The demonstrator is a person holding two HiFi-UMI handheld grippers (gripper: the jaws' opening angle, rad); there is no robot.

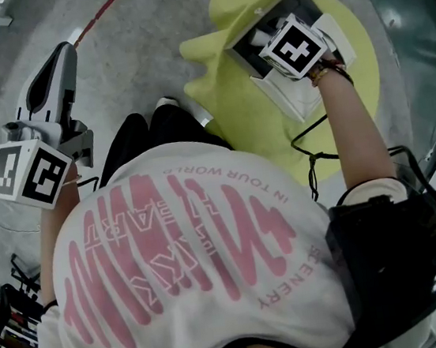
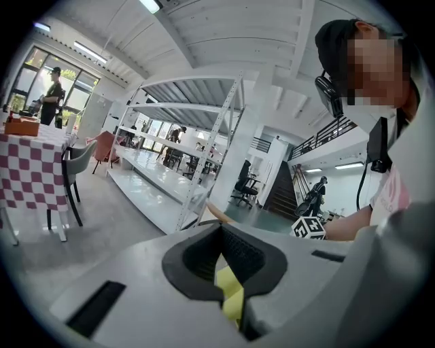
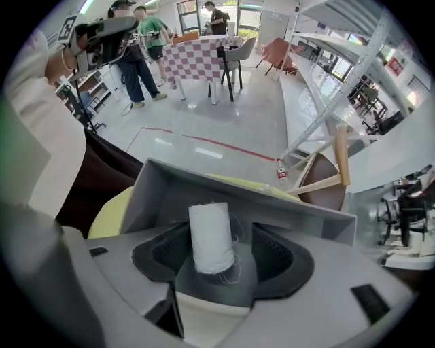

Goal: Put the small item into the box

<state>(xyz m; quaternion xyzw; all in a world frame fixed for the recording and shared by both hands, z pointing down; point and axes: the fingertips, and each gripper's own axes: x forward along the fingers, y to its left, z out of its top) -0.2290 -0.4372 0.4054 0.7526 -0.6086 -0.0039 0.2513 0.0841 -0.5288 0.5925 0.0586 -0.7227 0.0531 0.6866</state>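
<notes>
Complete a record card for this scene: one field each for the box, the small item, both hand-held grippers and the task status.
Box: grey box, open-topped, on a yellow cover.
Small item: white thread spool, upright.
Right hand-held gripper: at the box, jaws open either side of the spool, pads clear of it.
Left hand-held gripper: held up away from the box, jaws together, empty.
Task status: spool appears set inside the box.

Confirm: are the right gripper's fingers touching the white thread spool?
Apart. The right gripper view shows the right gripper open, with bare floor of the grey box visible between each of its fingers and the upright white thread spool.
</notes>
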